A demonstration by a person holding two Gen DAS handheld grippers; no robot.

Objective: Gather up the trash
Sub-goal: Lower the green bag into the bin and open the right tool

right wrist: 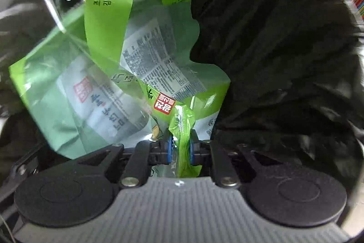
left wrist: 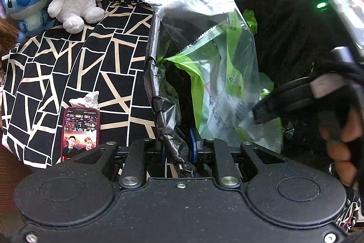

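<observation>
The right gripper (right wrist: 180, 149) is clamped on a twisted fold of green snack wrapper (right wrist: 182, 147), with a clear plastic bag (right wrist: 41, 15) crumpled around the rest of the wrappers, and the whole bundle hangs inside the mouth of the black trash bag (right wrist: 273, 38). The left gripper (left wrist: 179, 147) is closed on the rim of that black trash bag (left wrist: 168, 142), pinching a bunched strip of the film and holding the mouth open.

The pinch on the rim looks thin. If the film slides out from between the pads, the mouth would likely sag shut and the bundle could catch on the edge or fall outside, onto the black-and-white patterned cloth (left wrist: 68, 60).

The clear plastic bag (left wrist: 204, 26) rises well above the rim in the left view. Released too high, the light, springy plastic could unfold and lodge across the opening rather than drop in.

The right gripper holds only one narrow fold, so loose wrappers inside the clear bag may spill as it tilts.

A crumpled tissue (left wrist: 87, 99) lies on the cloth, just beside a smartphone (left wrist: 80, 133), still uncollected; a careless grab there could nudge the phone.
</observation>
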